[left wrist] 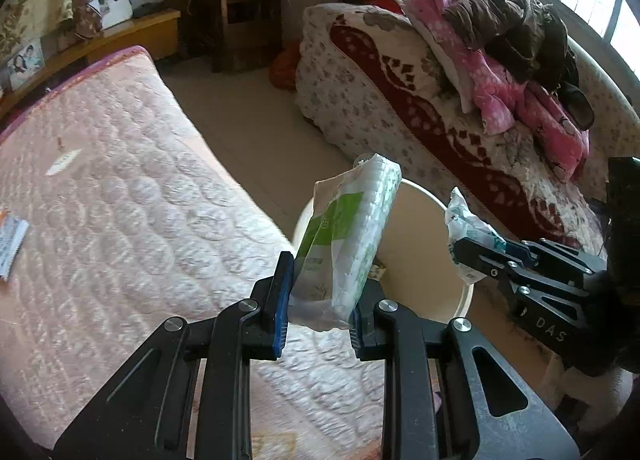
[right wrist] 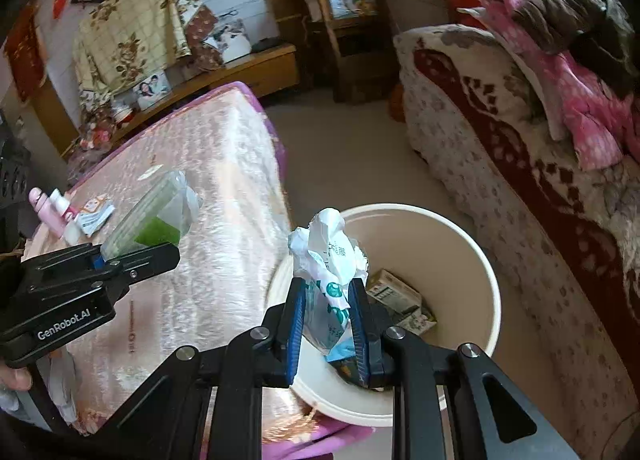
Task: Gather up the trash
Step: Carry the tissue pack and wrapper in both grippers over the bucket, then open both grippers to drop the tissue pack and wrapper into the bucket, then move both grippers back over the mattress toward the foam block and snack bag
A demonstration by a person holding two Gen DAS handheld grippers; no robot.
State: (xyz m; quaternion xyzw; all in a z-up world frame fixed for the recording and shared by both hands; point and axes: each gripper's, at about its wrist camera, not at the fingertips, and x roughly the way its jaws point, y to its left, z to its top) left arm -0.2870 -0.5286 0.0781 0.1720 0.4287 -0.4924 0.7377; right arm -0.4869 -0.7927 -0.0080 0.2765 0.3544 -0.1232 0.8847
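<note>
Your left gripper [left wrist: 320,300] pinches a tissue pack [left wrist: 348,236] by its lower end, both blue pads pressed against the plastic. The pack's long axis runs up and away from the gripper, leaning slightly right in the left wrist view, so its free end points over the near rim of the bin [left wrist: 420,228]. The green-printed face is turned left, toward the mattress [left wrist: 120,180]. Your right gripper [right wrist: 330,320] is pressed together on a crumpled wrapper [right wrist: 328,260], which stands roughly upright between the pads; its crushed white top points up and its lower end hangs just inside the bin's near rim. In the left wrist view, the wrapper sits at the bin's right rim. The bin stands on the floor between the mattress and the couch [left wrist: 400,100], touching or nearly touching the mattress corner; which of the two cannot be told. A carton [right wrist: 394,292] lies at the bottom of the bin, long axis slanting toward the couch. A sachet [left wrist: 12,244] lies flat on the mattress, well away from the bin.
</note>
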